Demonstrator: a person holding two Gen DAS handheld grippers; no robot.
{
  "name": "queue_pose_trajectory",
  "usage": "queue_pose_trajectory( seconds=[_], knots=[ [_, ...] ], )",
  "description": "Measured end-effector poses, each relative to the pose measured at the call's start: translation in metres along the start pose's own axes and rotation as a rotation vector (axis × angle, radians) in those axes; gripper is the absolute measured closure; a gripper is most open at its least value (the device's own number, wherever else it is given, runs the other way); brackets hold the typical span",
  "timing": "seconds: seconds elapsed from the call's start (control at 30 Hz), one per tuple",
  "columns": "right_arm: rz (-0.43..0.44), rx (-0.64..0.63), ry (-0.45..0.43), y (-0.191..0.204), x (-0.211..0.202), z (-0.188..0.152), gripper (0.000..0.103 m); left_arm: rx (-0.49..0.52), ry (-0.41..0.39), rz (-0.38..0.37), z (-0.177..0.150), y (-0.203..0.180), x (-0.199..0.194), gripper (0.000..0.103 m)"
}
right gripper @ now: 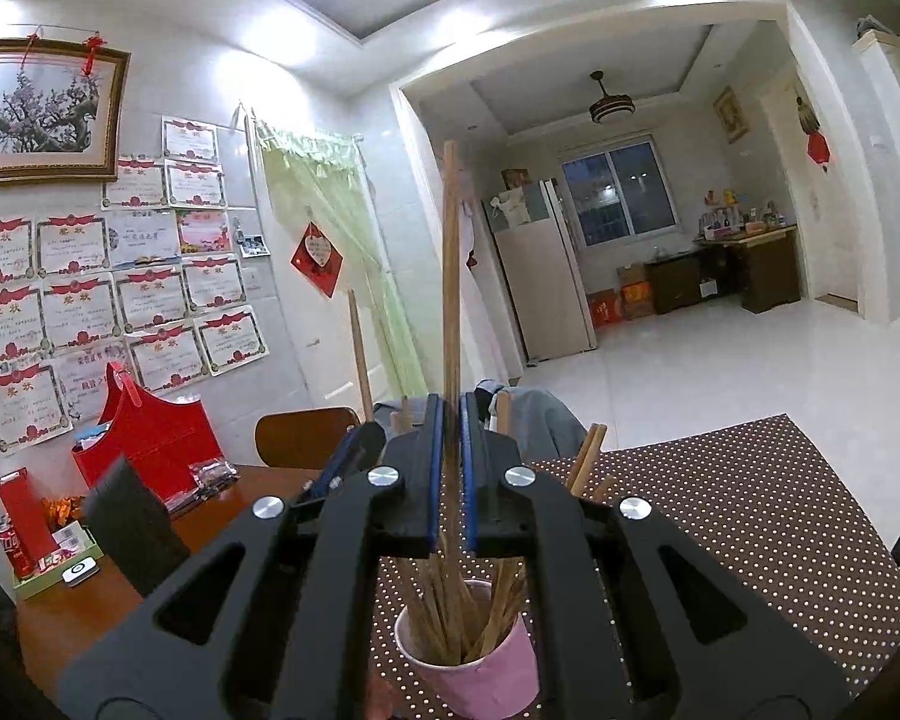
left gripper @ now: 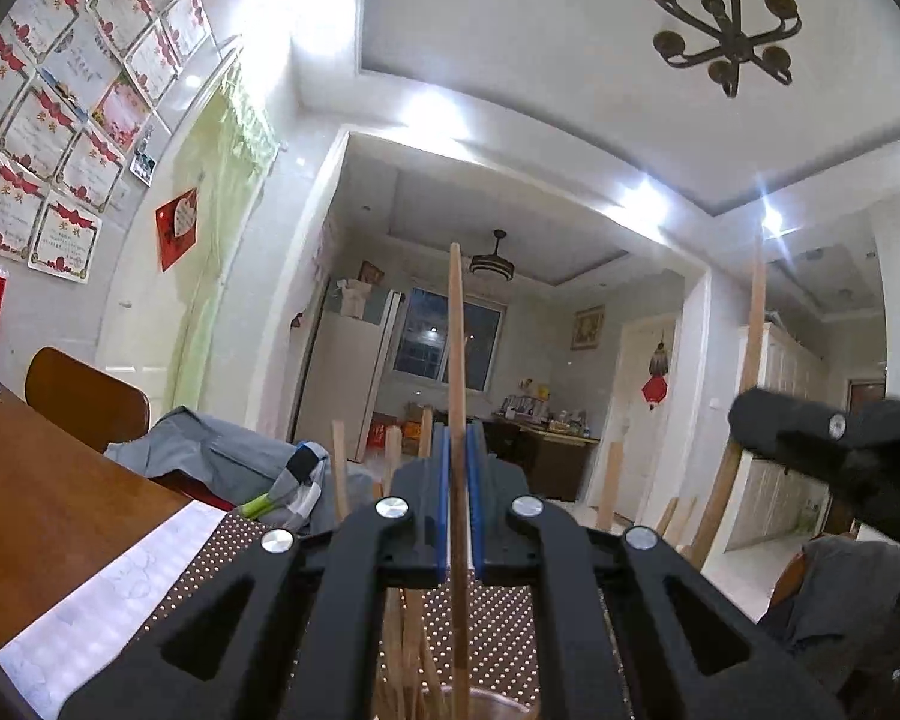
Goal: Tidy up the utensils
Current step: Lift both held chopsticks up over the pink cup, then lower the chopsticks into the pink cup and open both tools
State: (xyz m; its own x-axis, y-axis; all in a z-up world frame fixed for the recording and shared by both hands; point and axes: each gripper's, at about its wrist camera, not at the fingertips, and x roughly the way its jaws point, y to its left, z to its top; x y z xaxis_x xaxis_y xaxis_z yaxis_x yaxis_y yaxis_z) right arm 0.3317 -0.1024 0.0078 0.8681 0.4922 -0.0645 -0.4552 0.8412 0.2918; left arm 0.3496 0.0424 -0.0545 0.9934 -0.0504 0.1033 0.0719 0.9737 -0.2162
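- Left wrist view: the left tool (left gripper: 459,474) points about level, and its blue pads (left gripper: 444,480) are clamped on a single wooden chopstick (left gripper: 457,348) that stands upright between them.
- The lower end of that chopstick reaches down toward the rim of a cup (left gripper: 498,697) at the bottom edge of the view, where more chopsticks are gathered; whether the tip is inside the cup cannot be told here.
- Other chopstick ends (left gripper: 338,456) rise behind the tool's fingers.
- The dotted brown mat (left gripper: 210,564) lies on the wooden counter (left gripper: 48,504), with a white sheet (left gripper: 90,612) beside it.
- At the right edge the right tool (left gripper: 834,438) shows as a dark blurred shape with a long chopstick (left gripper: 755,324) upright by it.

- Right wrist view: the right tool (right gripper: 450,462) is closed on a pair of chopsticks (right gripper: 450,276) held upright between its blue pads (right gripper: 432,456).
- Their lower ends run down into the pink cup (right gripper: 486,678), which stands on the dotted mat (right gripper: 750,516) and holds a bundle of other chopsticks (right gripper: 588,456) leaning outward.
- The left tool (right gripper: 354,450) sits just to the left, with its chopstick (right gripper: 360,354) upright.
- A red box (right gripper: 156,432) and a red can (right gripper: 13,546) stand farther left on the counter (right gripper: 84,612).
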Motion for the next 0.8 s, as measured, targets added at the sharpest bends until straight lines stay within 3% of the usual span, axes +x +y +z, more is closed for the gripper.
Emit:
queue_pose_trajectory(
  seconds=[0.3,0.37,0.4,0.43,0.8],
  knots=[
    [-0.005,0.007,-0.026,0.0,0.0,0.002,0.097,-0.005,0.099,-0.013,-0.005,-0.002,-0.008,0.096],
    [-0.009,-0.001,-0.029,0.002,-0.001,0.001,0.097,-0.003,0.117,-0.009,-0.003,-0.003,-0.011,0.093],
    [-0.008,-0.002,-0.027,0.002,0.0,0.0,0.097,-0.004,0.125,-0.008,-0.002,-0.003,-0.013,0.085],
    [-0.006,-0.001,-0.028,0.002,-0.001,-0.001,0.097,-0.005,0.131,-0.005,-0.001,-0.004,-0.015,0.083],
    [-0.016,-0.022,0.031,0.01,0.007,-0.013,0.097,0.064,0.267,0.066,0.019,-0.007,-0.028,0.076]
  ],
)
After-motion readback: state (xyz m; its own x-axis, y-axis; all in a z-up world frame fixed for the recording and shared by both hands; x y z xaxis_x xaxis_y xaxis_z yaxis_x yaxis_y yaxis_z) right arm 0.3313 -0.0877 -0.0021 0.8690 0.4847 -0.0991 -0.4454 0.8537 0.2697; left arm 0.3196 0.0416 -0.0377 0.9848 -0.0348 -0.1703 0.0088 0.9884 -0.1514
